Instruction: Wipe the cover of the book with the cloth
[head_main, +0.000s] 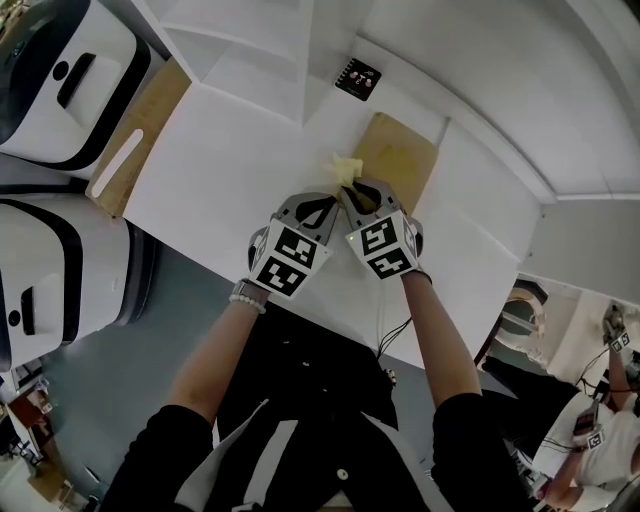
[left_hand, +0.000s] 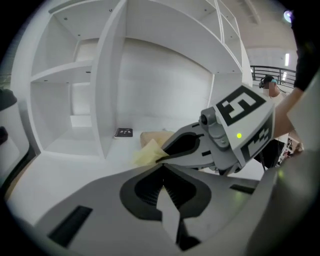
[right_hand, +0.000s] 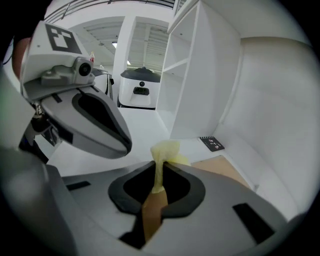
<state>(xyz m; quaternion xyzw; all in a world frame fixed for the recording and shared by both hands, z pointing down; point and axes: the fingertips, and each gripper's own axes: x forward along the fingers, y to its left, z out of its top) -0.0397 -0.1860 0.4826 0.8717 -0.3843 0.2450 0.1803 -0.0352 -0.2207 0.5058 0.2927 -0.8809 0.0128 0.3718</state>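
Note:
A tan book (head_main: 402, 150) lies flat on the white table (head_main: 230, 170). My right gripper (head_main: 352, 192) is shut on a yellow cloth (head_main: 344, 166), which sticks up out of the jaws (right_hand: 161, 159) over the book's near left corner (right_hand: 226, 168). My left gripper (head_main: 335, 197) is close beside it on the left, tip almost at the cloth (left_hand: 148, 152). Its jaws (left_hand: 163, 164) are shut with nothing between them. In the left gripper view the right gripper (left_hand: 162, 156) crosses in from the right, with the book (left_hand: 150, 136) behind it.
A white shelf unit (head_main: 255, 50) stands at the back of the table, with a small black card (head_main: 358, 78) beside it. A wooden board (head_main: 140, 130) lies at the table's left edge. Two white machines (head_main: 60, 80) stand left of the table.

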